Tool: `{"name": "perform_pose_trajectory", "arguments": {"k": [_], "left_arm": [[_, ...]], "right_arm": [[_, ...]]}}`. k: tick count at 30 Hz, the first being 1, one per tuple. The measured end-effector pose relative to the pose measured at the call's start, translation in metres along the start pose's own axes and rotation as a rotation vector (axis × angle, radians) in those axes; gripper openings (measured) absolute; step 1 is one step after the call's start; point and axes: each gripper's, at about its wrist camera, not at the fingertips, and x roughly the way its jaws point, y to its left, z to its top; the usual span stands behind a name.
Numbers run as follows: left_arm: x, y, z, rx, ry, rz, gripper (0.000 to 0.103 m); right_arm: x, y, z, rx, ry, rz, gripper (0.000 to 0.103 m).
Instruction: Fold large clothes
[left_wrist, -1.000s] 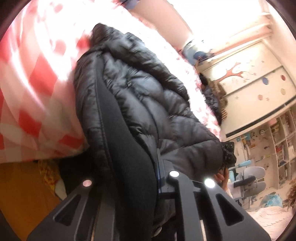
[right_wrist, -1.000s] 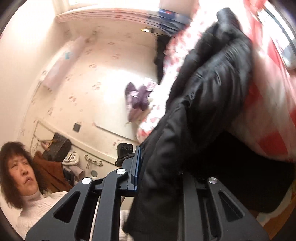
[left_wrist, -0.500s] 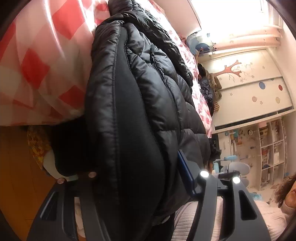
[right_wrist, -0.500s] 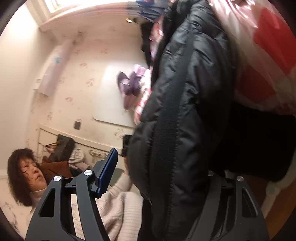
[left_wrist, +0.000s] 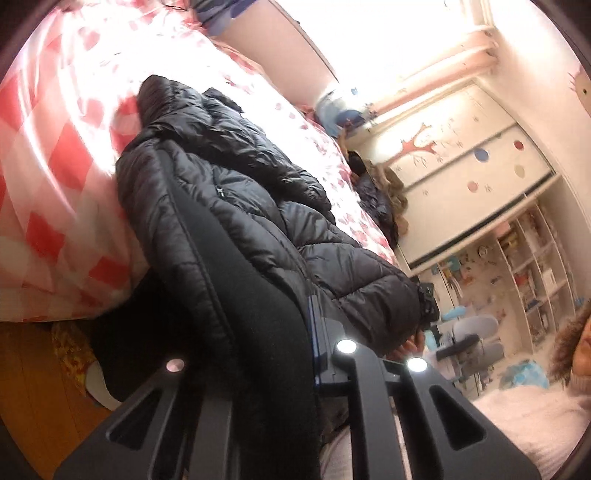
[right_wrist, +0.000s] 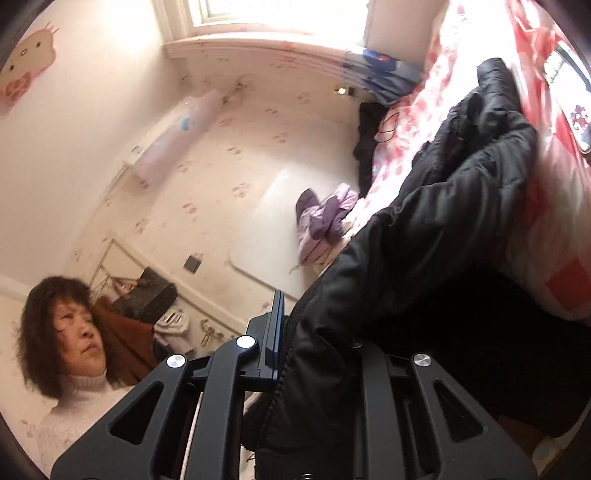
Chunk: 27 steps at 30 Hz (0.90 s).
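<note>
A black puffer jacket (left_wrist: 258, 206) hangs from the edge of the bed and lies partly on the red-and-white checked quilt (left_wrist: 55, 177). My left gripper (left_wrist: 258, 347) is shut on the jacket's hem, with fabric bunched between the fingers. In the right wrist view the same jacket (right_wrist: 443, 221) stretches from the bed down to my right gripper (right_wrist: 317, 354), which is shut on its zipper edge. The other gripper's black body (left_wrist: 426, 299) shows at the jacket's far corner.
The bed has a pink floral sheet (left_wrist: 325, 155). A purple garment (right_wrist: 325, 218) lies at the bed's edge. Dark clothes (left_wrist: 373, 195) are piled at the far end. Wooden floor (left_wrist: 33, 387) lies below. Shelves (left_wrist: 535, 251) and a chair (left_wrist: 476, 332) stand beyond.
Both grippers have pulled back and lowered with the jacket still held, so more of the bed and room show. The jacket now stretches out longer from the bed.
</note>
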Motion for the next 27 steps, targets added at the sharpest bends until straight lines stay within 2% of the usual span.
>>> {"name": "perform_pose_trajectory", "arguments": {"k": [2,3,4,5,6,7,8,9,11,12,13,14,16,19,27], "left_arm": [[0.003,0.008,-0.005,-0.008,0.050,0.017,0.013],[0.008,0.019,-0.011,-0.036,0.095,0.016,0.015],[0.012,0.029,-0.015,-0.058,0.123,0.023,0.016],[0.016,0.038,-0.020,-0.083,0.142,0.034,0.023],[0.018,0.052,-0.027,-0.122,0.153,0.033,0.032],[0.018,0.061,-0.031,-0.149,0.149,0.027,0.035],[0.018,0.070,-0.035,-0.185,0.137,0.024,0.040],[0.018,0.074,-0.037,-0.202,0.131,0.019,0.040],[0.019,0.073,-0.039,-0.202,0.120,0.043,0.040],[0.018,0.072,-0.039,-0.201,0.117,0.055,0.035],[0.018,0.068,-0.039,-0.192,0.110,0.065,0.029],[0.017,0.063,-0.038,-0.173,0.098,0.076,0.022],[0.010,0.047,-0.032,-0.130,0.047,0.087,0.017],[-0.005,0.028,-0.028,-0.087,-0.025,0.044,0.013],[-0.027,0.002,-0.009,-0.043,-0.104,-0.070,0.013]], "right_arm": [[-0.002,-0.005,-0.004,0.015,0.031,-0.041,0.023],[-0.003,-0.015,-0.010,0.050,0.071,-0.059,0.030],[-0.002,-0.024,-0.016,0.088,0.103,-0.069,0.051],[0.001,-0.028,-0.021,0.120,0.123,-0.089,0.072],[-0.002,-0.040,-0.029,0.163,0.144,-0.110,0.076],[-0.004,-0.048,-0.035,0.186,0.156,-0.121,0.077],[-0.007,-0.055,-0.041,0.208,0.163,-0.120,0.076],[-0.008,-0.058,-0.044,0.217,0.159,-0.111,0.076],[-0.007,-0.056,-0.047,0.200,0.151,-0.111,0.074],[-0.005,-0.053,-0.046,0.188,0.139,-0.116,0.071],[-0.003,-0.049,-0.047,0.176,0.125,-0.117,0.057],[-0.001,-0.043,-0.045,0.158,0.102,-0.125,0.038],[-0.001,-0.032,-0.039,0.127,0.036,-0.115,0.017],[-0.003,-0.010,-0.029,0.073,-0.060,-0.047,0.016],[0.002,0.020,-0.009,0.019,-0.132,0.102,0.016]]}}
